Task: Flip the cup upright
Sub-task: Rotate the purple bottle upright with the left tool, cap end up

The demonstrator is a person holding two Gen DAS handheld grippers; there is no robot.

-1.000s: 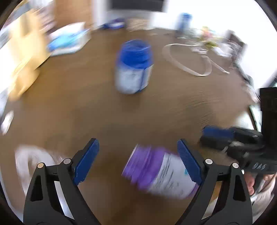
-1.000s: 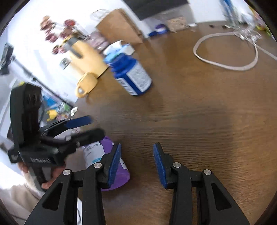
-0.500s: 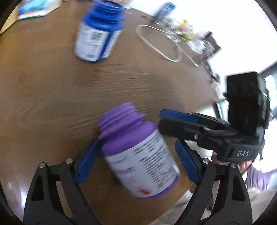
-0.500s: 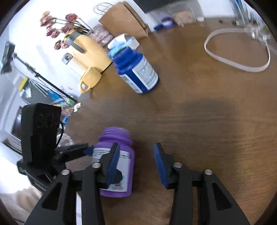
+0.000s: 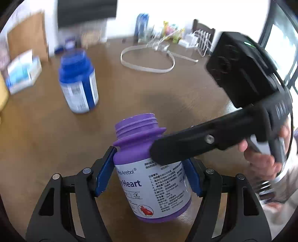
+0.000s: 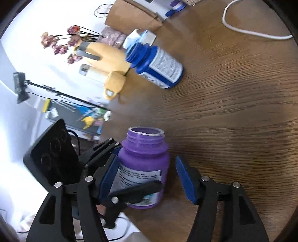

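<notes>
The cup is a purple open-mouthed bottle [image 5: 137, 145] with a white label. It stands upright on the brown table [image 5: 177, 96], mouth up, close to the near edge. My left gripper [image 5: 149, 165] is shut on its body, blue pads pressed to both sides. In the right wrist view the purple bottle [image 6: 143, 158] sits between the fingers of my right gripper [image 6: 147, 162], which is open; its left pad is close to the bottle, its right pad stands clear. One right finger [image 5: 195, 141] crosses the bottle's shoulder in the left wrist view.
A blue bottle [image 5: 80, 87] stands upright farther back on the table. A white strap loop [image 5: 147, 59] lies beyond it. A yellow jug [image 6: 108, 55], a yellow mug [image 6: 113, 85], a paper bag [image 6: 134, 14] and a tissue box [image 5: 22, 72] line the far left side.
The purple bottle lay on its side a second ago; now it stands upright in my left gripper's hold. My right gripper has opened wider and moved around the bottle.
</notes>
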